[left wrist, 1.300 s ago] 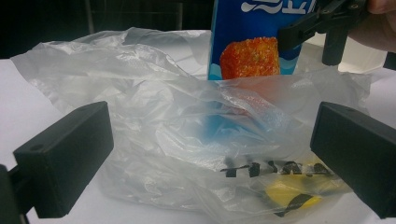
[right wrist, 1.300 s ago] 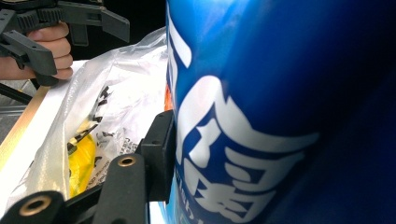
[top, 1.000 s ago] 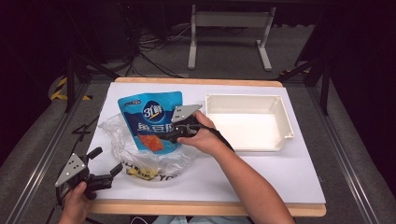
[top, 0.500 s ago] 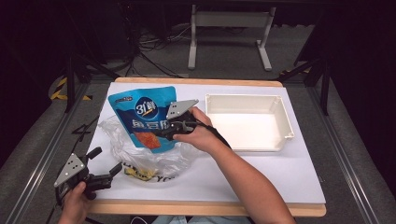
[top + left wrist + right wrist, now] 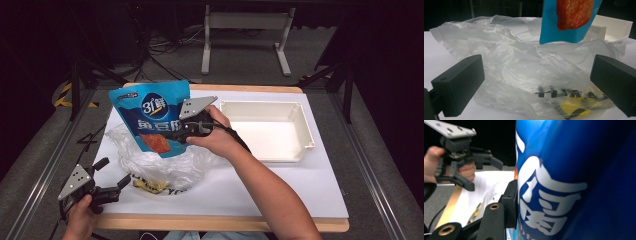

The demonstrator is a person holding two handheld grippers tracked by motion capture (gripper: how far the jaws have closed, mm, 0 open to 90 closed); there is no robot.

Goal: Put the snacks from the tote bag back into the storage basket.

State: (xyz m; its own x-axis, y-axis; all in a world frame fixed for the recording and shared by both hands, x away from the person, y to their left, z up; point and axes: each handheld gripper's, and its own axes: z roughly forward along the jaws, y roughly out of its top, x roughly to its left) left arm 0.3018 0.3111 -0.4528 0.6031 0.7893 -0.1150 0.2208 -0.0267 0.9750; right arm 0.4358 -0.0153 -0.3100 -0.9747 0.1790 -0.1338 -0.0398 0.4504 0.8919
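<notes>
Mid-extraction: my right gripper point(image 5: 176, 134) clamped on blue snack pouch point(image 5: 152, 117), held above clear plastic bag point(image 5: 155, 162). Left gripper point(image 5: 111, 177) open (idle) beside bag. Next: carry pouch to white tray point(image 5: 305, 127).

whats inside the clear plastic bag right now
Through the clear plastic bag something yellow with black marks shows at the bottom near the front. The film's folds hide anything else inside. The blue pouch, gripped by the right gripper, hangs above the bag.
</notes>
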